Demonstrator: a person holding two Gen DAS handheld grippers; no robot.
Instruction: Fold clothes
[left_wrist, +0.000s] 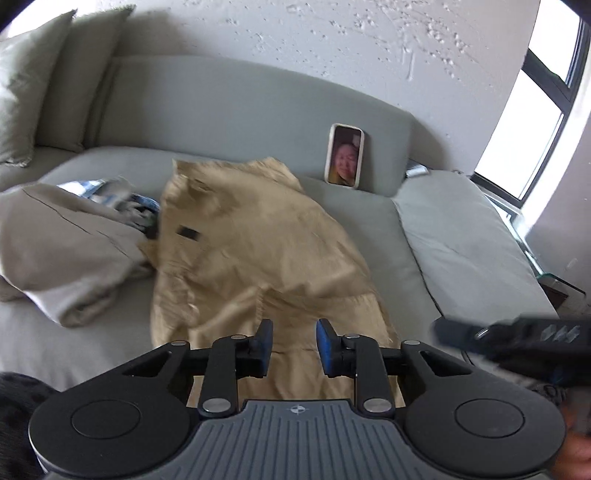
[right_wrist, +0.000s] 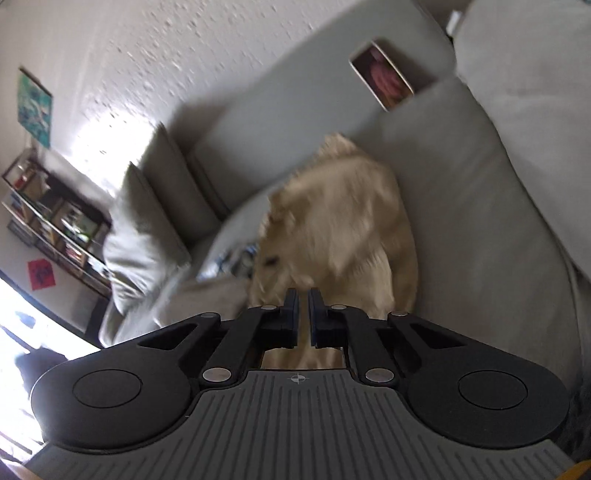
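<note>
— Where is the tan garment (left_wrist: 258, 240) lying relative to your left gripper (left_wrist: 294, 345)?

— It is spreading out straight ahead of the fingers and running back underneath them, on the grey sofa (left_wrist: 229, 110). The jaws are standing well apart with only cloth showing below the gap; nothing is being pinched.

— And the right gripper (right_wrist: 303, 317)?

— Its jaws are sitting nearly together, with a thin slit between them. The garment (right_wrist: 343, 229) is lying just ahead of and beneath the tips. The picture is blurring, so I cannot tell whether any fabric is caught in that slit.

— How far along is the folding looking?

— Early, I am judging. The tan piece is lying rumpled and uneven, with no clean edges or stacked layers. Ahead and to the left of the left tool, a grey-beige cloth (left_wrist: 70, 251) is sitting in a loose heap with something blue-and-white (left_wrist: 110, 192) peeking out behind it, so more seems to be waiting.

— Anything else ahead?

— A phone (left_wrist: 344, 155) is leaning against the sofa back, beyond the garment.
</note>
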